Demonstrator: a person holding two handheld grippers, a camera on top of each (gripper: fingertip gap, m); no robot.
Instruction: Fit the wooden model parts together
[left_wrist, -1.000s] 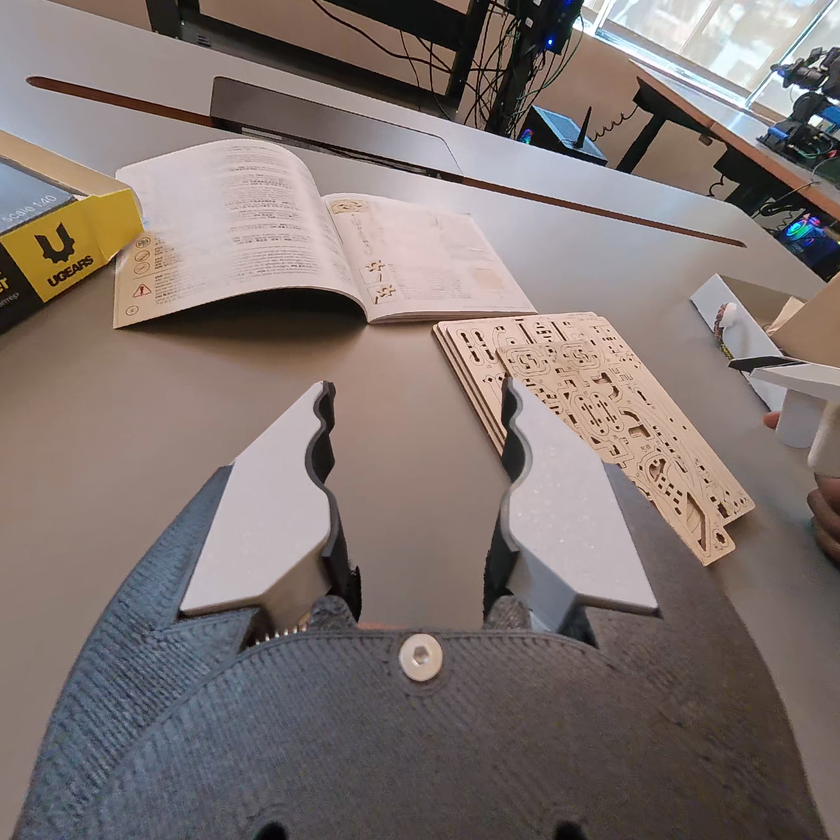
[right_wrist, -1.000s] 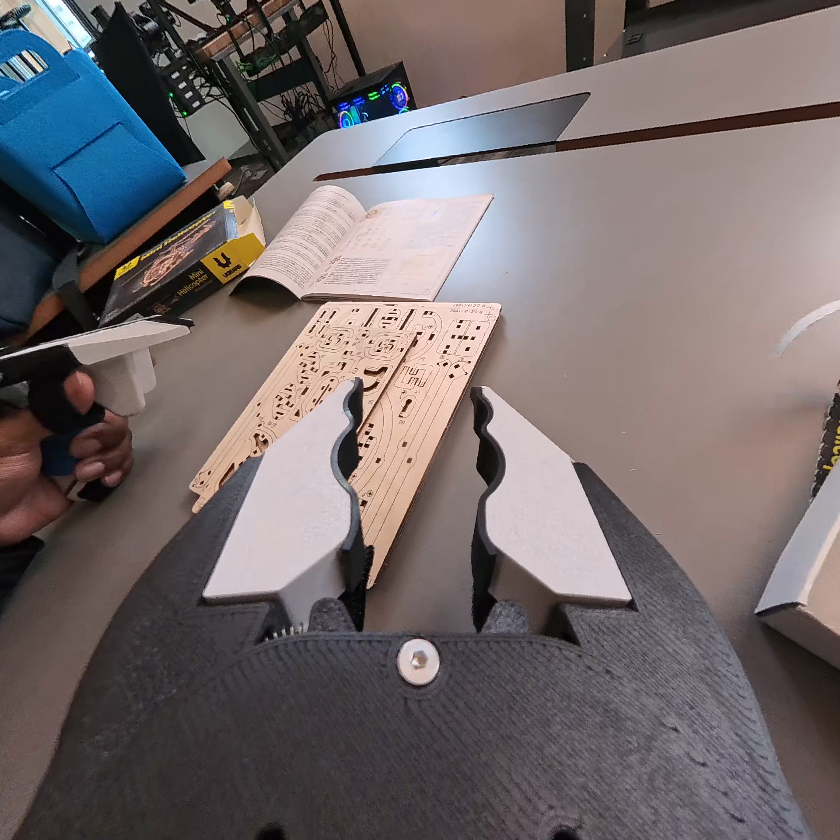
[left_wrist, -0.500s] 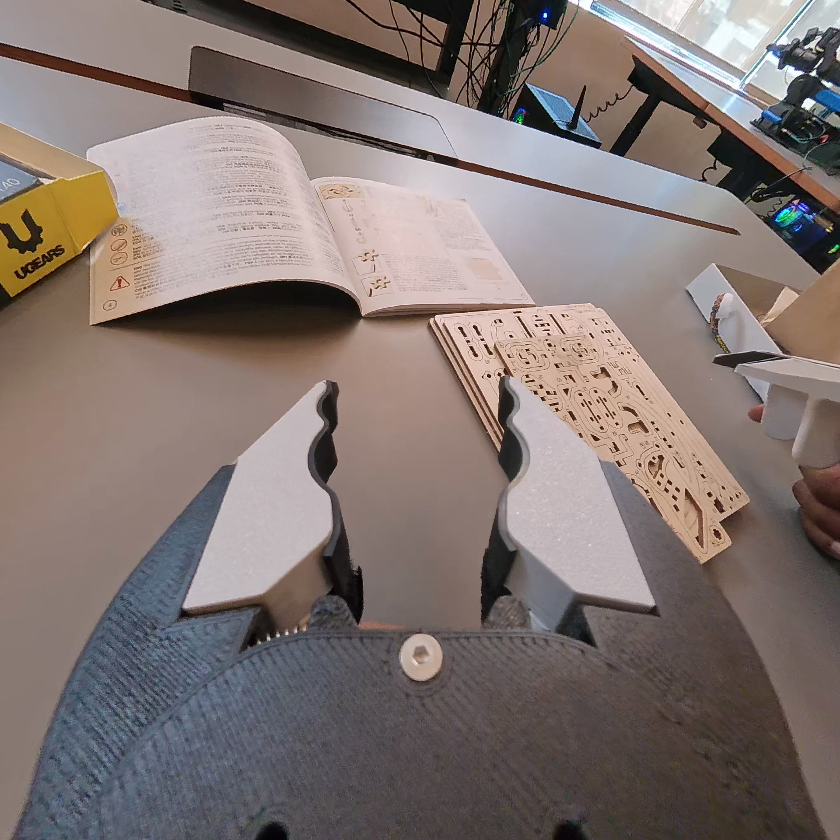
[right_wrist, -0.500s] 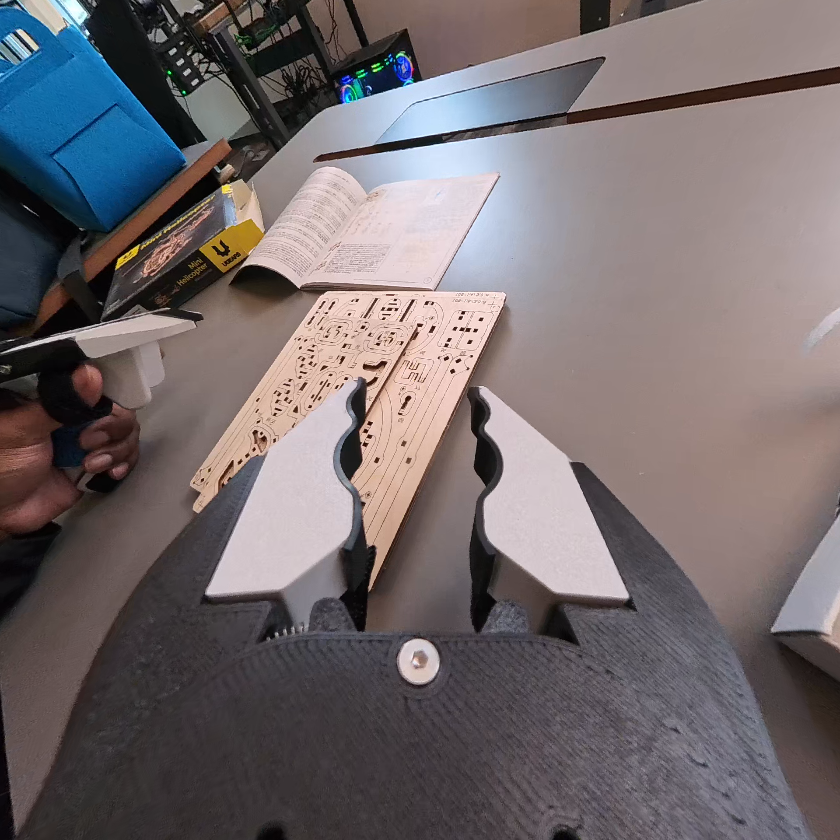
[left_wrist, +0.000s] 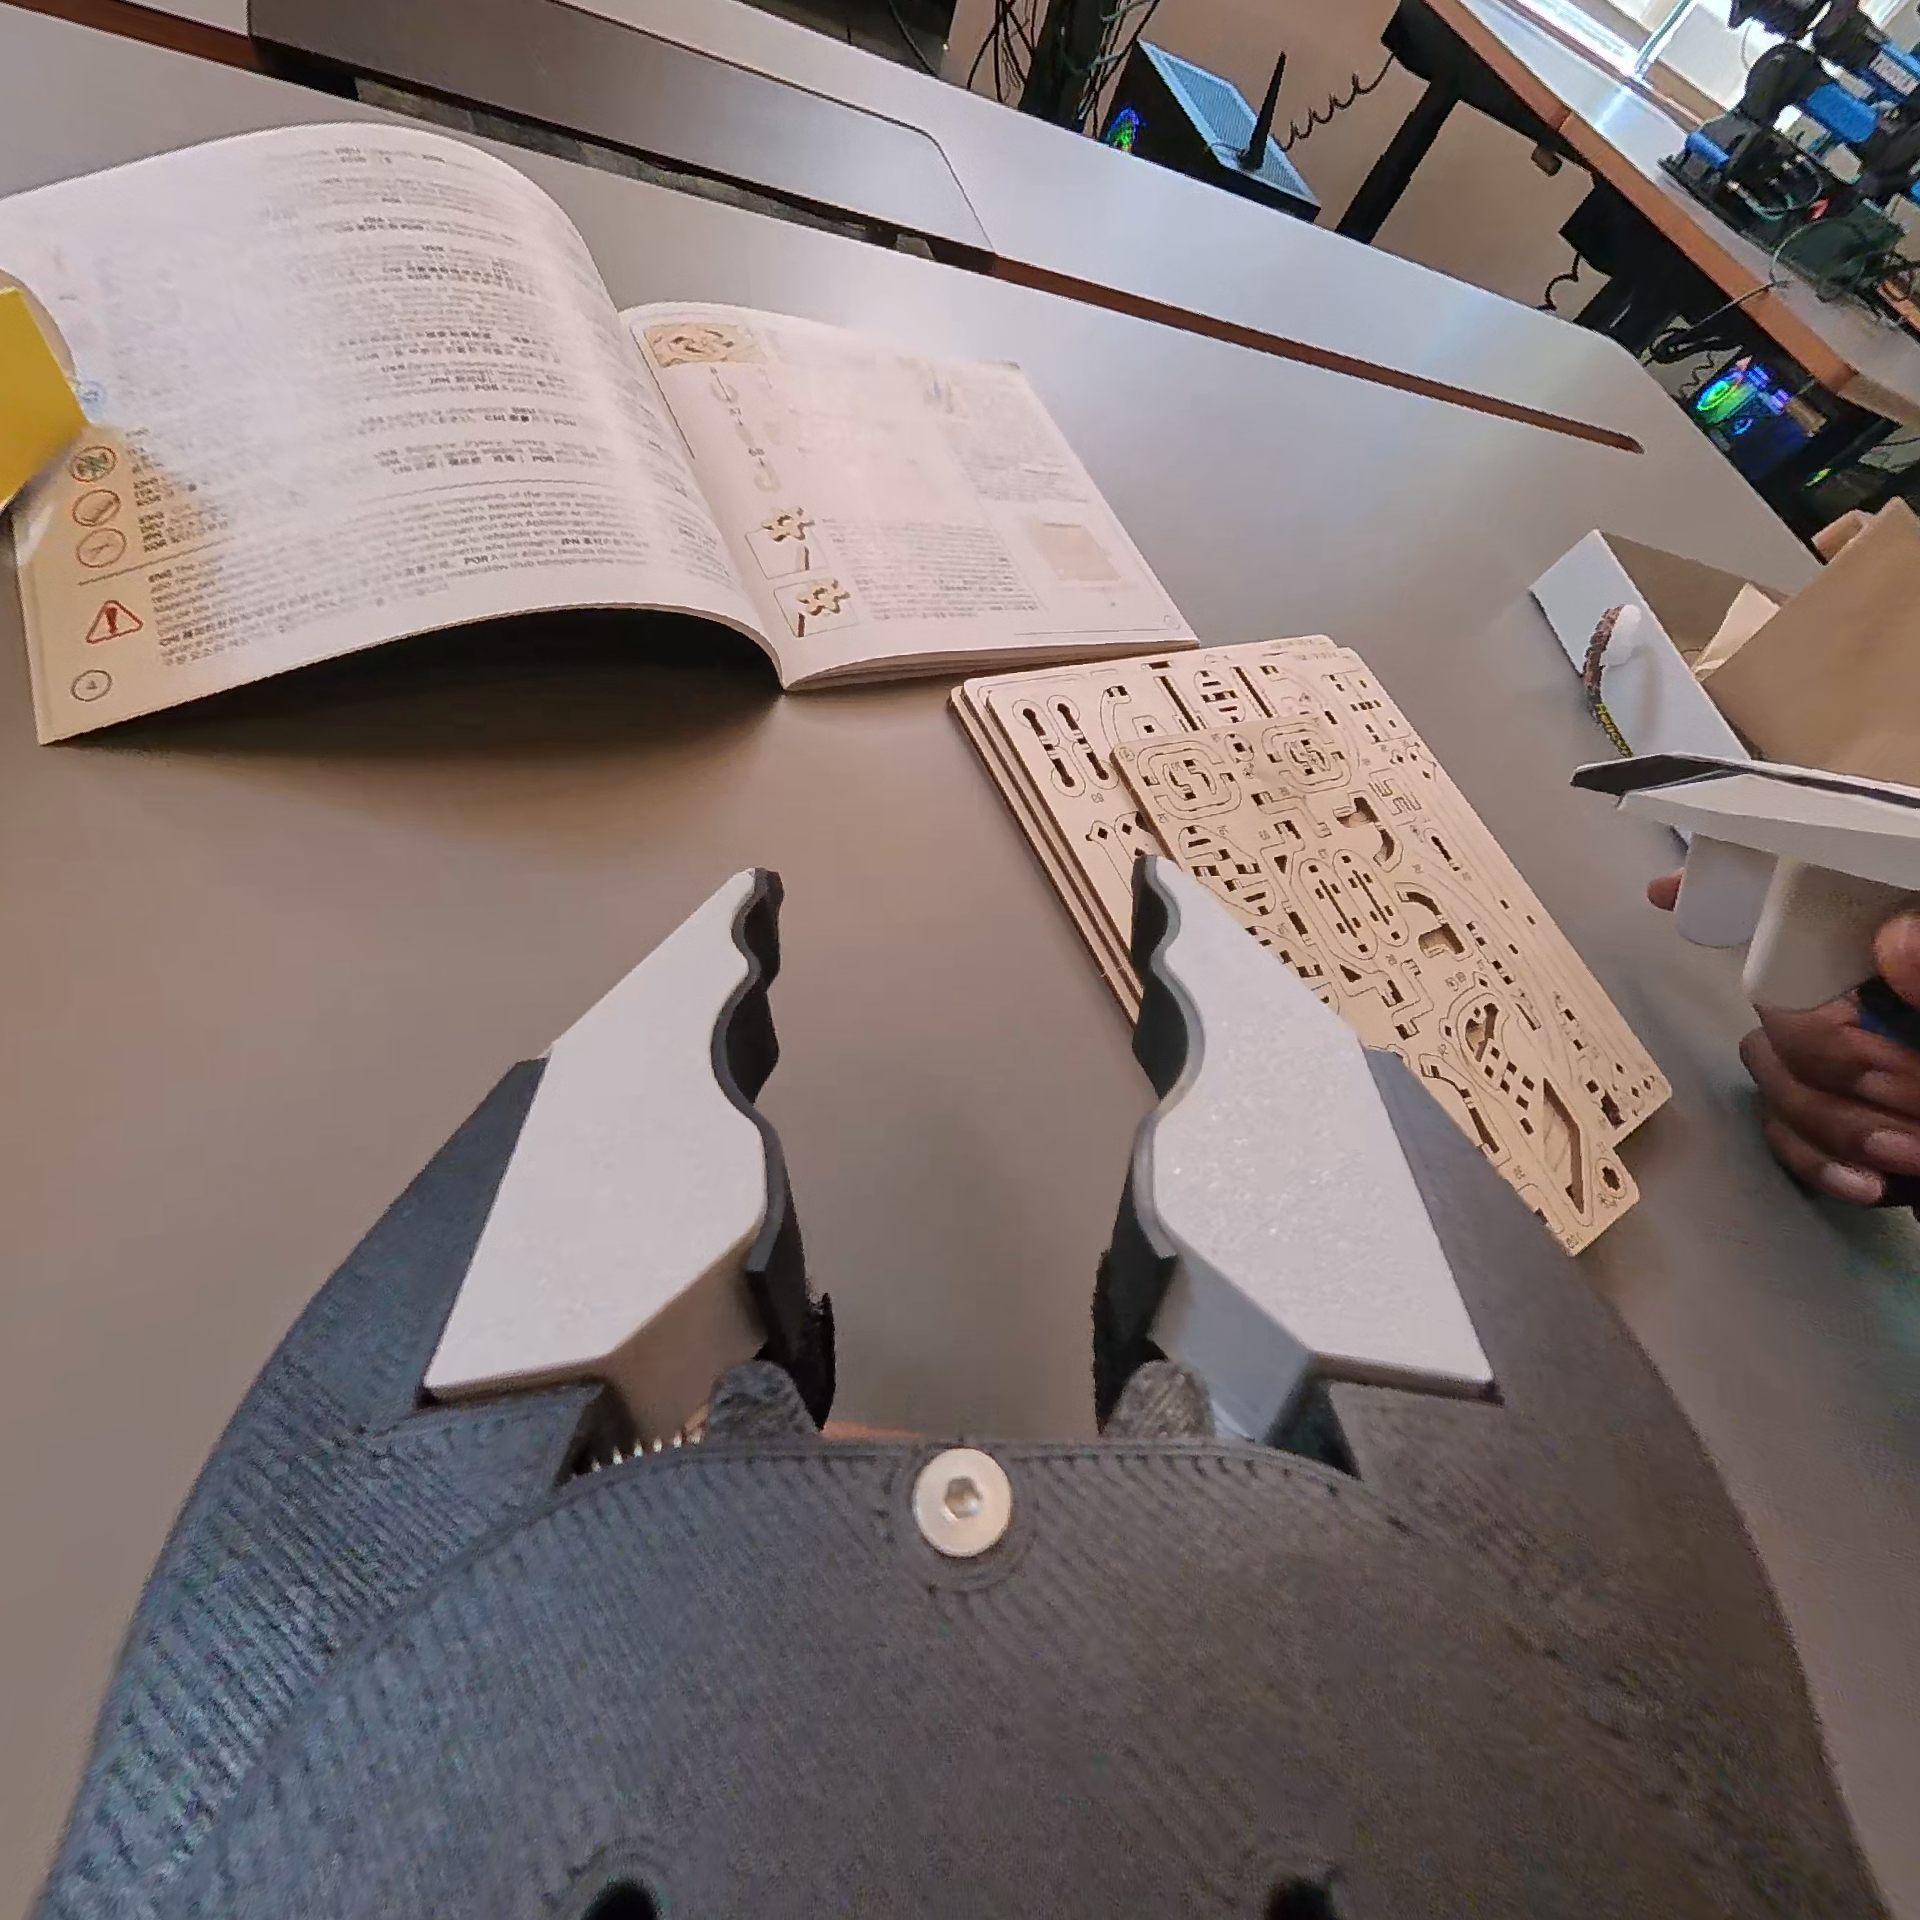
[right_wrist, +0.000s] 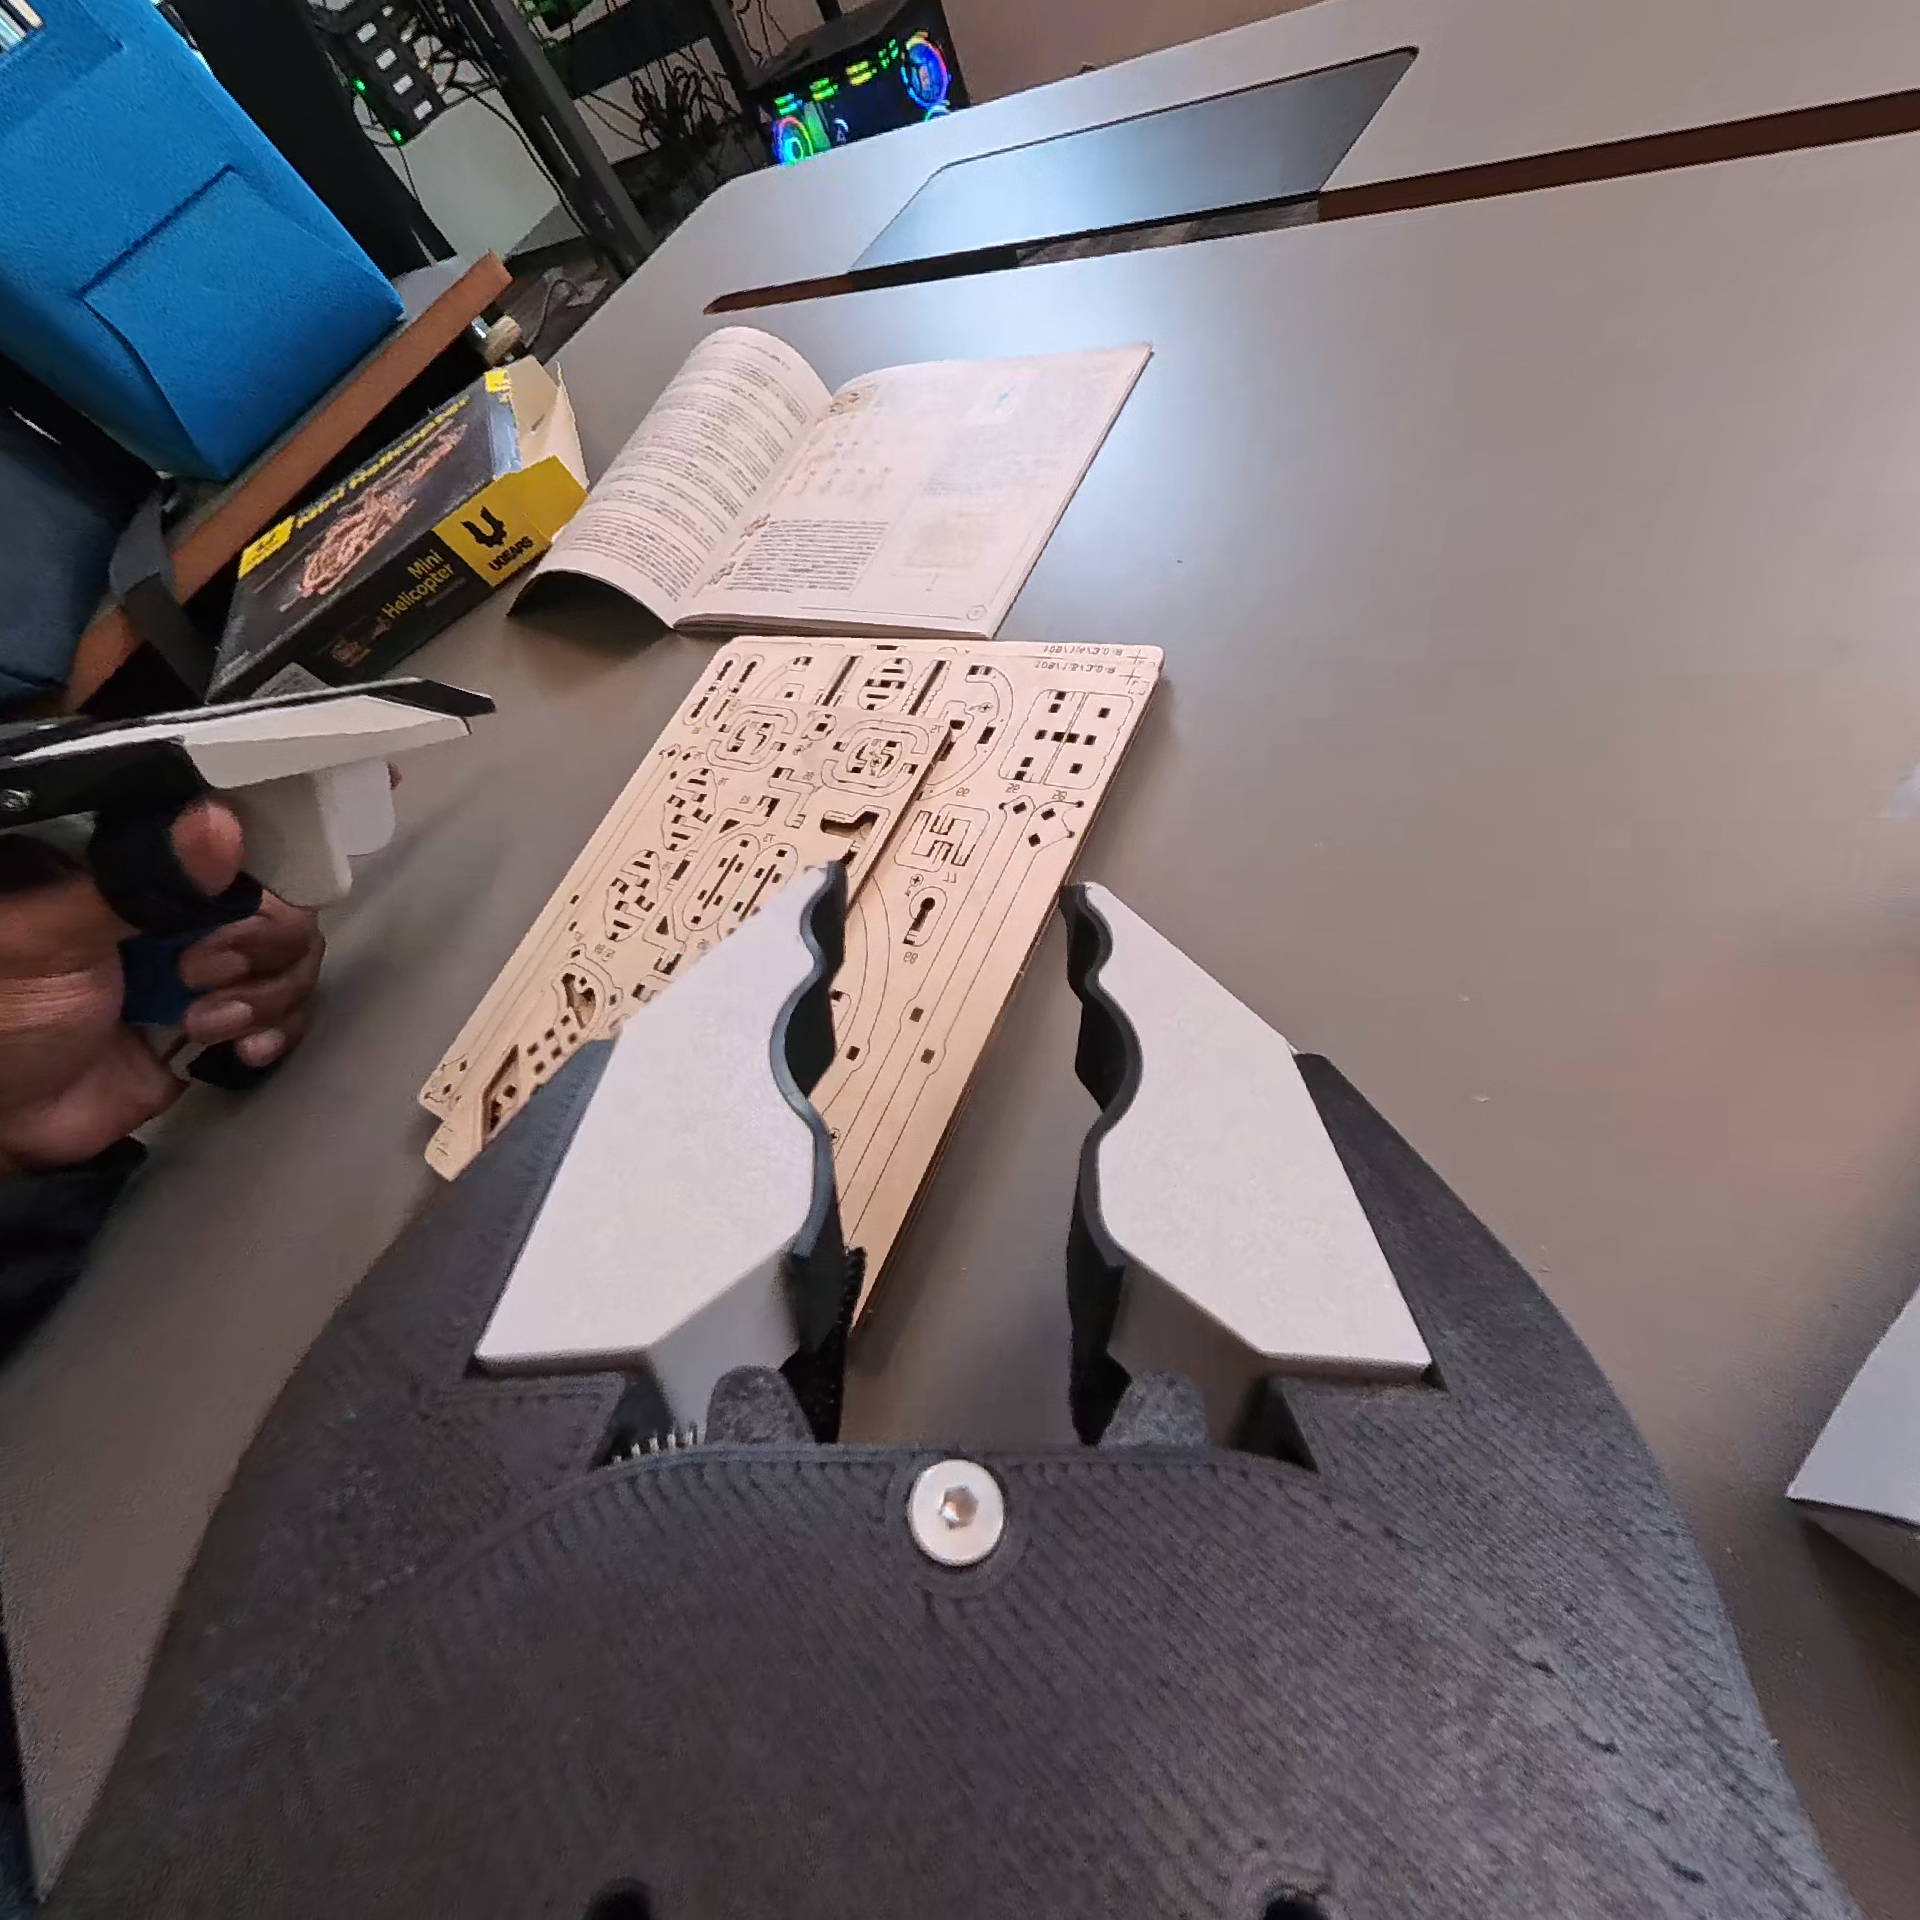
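Observation:
A stack of pale laser-cut wooden sheets (left_wrist: 1340, 894) lies flat on the grey table, the parts still held in the sheets; it also shows in the right wrist view (right_wrist: 831, 873). My left gripper (left_wrist: 956, 894) is open and empty above bare table, just left of the stack's near corner. My right gripper (right_wrist: 951, 894) is open and empty, hovering over the stack's near right edge. Each gripper shows at the edge of the other's view, held in a hand.
An open instruction booklet (left_wrist: 436, 436) lies behind the sheets. A black and yellow kit box (right_wrist: 395, 561) sits at the far left. A grey cardboard box (left_wrist: 1662, 665) stands on the right. The table's edge (left_wrist: 1766, 436) curves at the back right.
Both grippers have moved forward and lower toward the sheets. The right gripper now reaches over the stack's near edge. Neither has opened or shut.

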